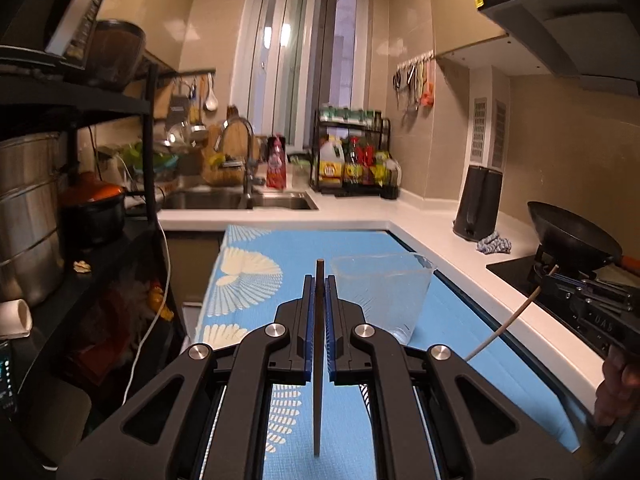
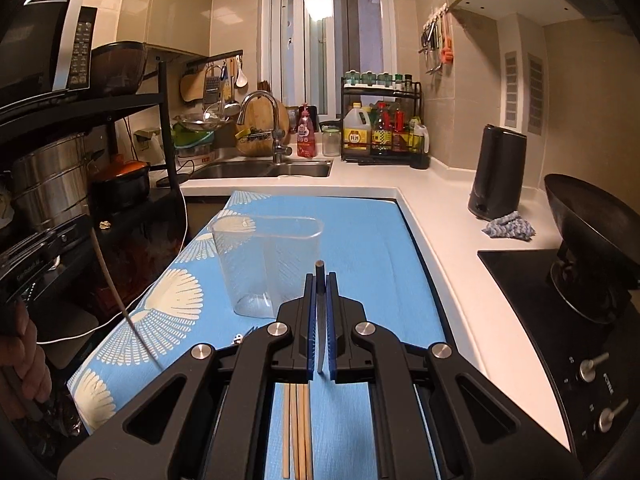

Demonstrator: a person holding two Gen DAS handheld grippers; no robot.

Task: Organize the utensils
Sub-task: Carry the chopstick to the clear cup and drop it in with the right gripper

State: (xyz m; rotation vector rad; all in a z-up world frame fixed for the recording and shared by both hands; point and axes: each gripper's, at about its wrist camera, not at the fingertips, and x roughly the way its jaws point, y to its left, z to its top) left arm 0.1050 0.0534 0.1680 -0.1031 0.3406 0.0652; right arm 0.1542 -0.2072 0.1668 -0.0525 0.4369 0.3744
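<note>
My left gripper [image 1: 319, 280] is shut on a thin dark chopstick [image 1: 318, 380] that runs upright between its blue pads. A clear plastic container [image 1: 384, 292] stands just ahead and to the right of it on the blue shell-patterned mat [image 1: 248, 280]. At the right edge, my right gripper [image 1: 550, 280] holds a pale chopstick [image 1: 504, 324] slanting down. In the right wrist view my right gripper [image 2: 320, 280] is shut on its chopstick [image 2: 320, 320], with the container [image 2: 268, 264] ahead to the left. My left gripper [image 2: 84, 230] holds its chopstick [image 2: 120, 300] at the far left. Several chopsticks [image 2: 296, 432] lie on the mat [image 2: 360, 240] below.
A white counter [image 2: 440, 216] wraps around the mat, with a sink [image 2: 264, 170] and faucet [image 2: 276, 128] at the back. A black kettle [image 2: 496, 172], a cloth [image 2: 508, 228] and a wok [image 2: 592, 220] on the stove stand to the right. A black rack [image 2: 160, 140] with pots is on the left.
</note>
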